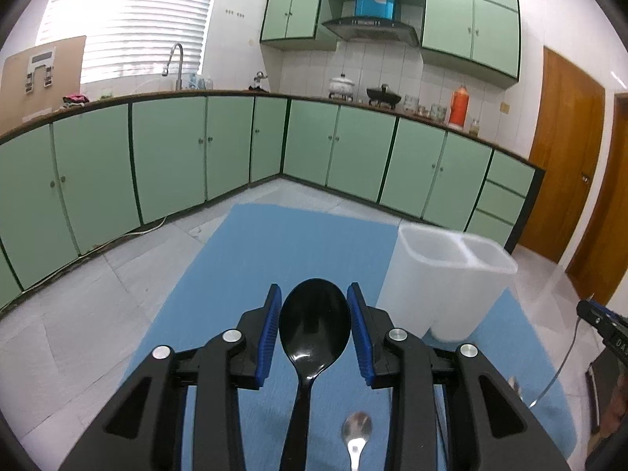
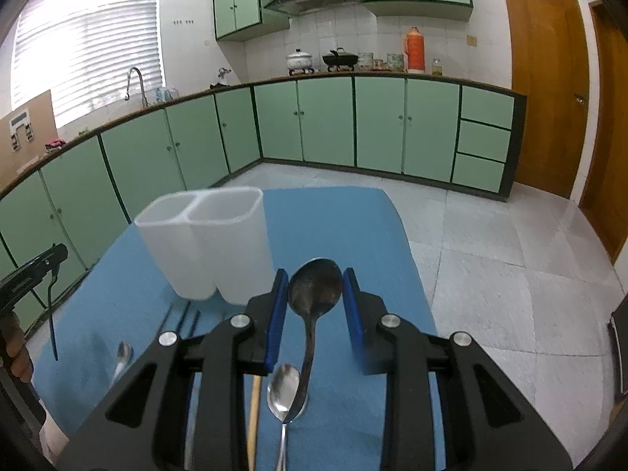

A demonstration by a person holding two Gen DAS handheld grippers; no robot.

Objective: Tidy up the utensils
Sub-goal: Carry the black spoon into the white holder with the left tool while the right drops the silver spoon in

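Note:
My left gripper (image 1: pixel 314 325) is shut on a black plastic spoon (image 1: pixel 314 333), bowl pinched between the blue pads, held above the blue mat (image 1: pixel 255 259). My right gripper (image 2: pixel 316 310) is shut on a dark metal spoon (image 2: pixel 315 288), also lifted. A white two-compartment utensil holder (image 1: pixel 447 278) stands on the mat to the right of the left gripper; in the right wrist view the holder (image 2: pixel 208 239) stands left of the right gripper. A silver spoon (image 1: pixel 356 431) lies on the mat under the left gripper. Another silver spoon (image 2: pixel 283 392) lies under the right gripper.
More utensils lie on the mat (image 2: pixel 353 227): a small spoon (image 2: pixel 123 355), dark chopsticks (image 2: pixel 184 320) and a wooden stick (image 2: pixel 255 404). Green kitchen cabinets (image 1: pixel 168 153) and tiled floor (image 2: pixel 510 274) surround the table. The other gripper (image 2: pixel 31 271) shows at the left edge.

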